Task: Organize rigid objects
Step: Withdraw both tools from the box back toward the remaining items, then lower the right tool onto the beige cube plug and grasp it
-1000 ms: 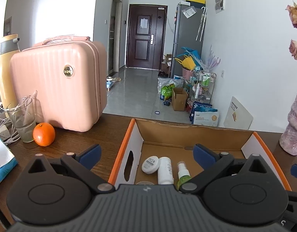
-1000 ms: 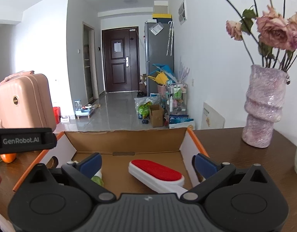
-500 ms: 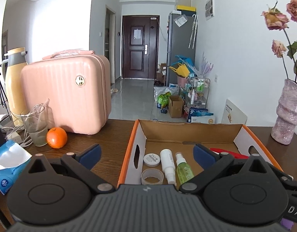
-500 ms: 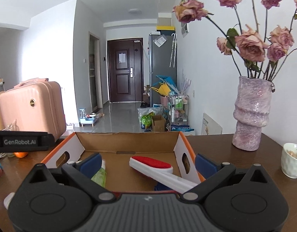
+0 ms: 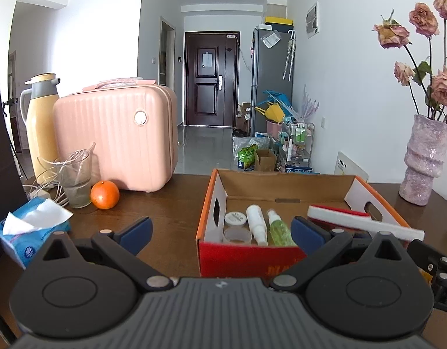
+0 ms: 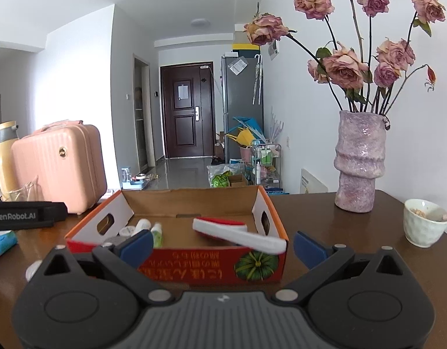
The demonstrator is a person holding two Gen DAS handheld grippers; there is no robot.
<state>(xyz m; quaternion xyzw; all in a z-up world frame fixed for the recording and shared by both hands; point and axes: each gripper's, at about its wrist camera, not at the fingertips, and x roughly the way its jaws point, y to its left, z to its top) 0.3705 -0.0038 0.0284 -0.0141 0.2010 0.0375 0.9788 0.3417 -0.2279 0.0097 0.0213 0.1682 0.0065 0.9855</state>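
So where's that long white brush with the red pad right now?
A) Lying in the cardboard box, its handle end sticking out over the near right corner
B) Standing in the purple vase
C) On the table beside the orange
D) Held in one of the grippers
A: the brush lies in the cardboard box, its white handle poking over the near right corner, while the left gripper and right gripper are both open and empty.

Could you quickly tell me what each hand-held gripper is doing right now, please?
Left hand-held gripper: open, holding nothing, in front of the cardboard box.
Right hand-held gripper: open, holding nothing, facing the same box.
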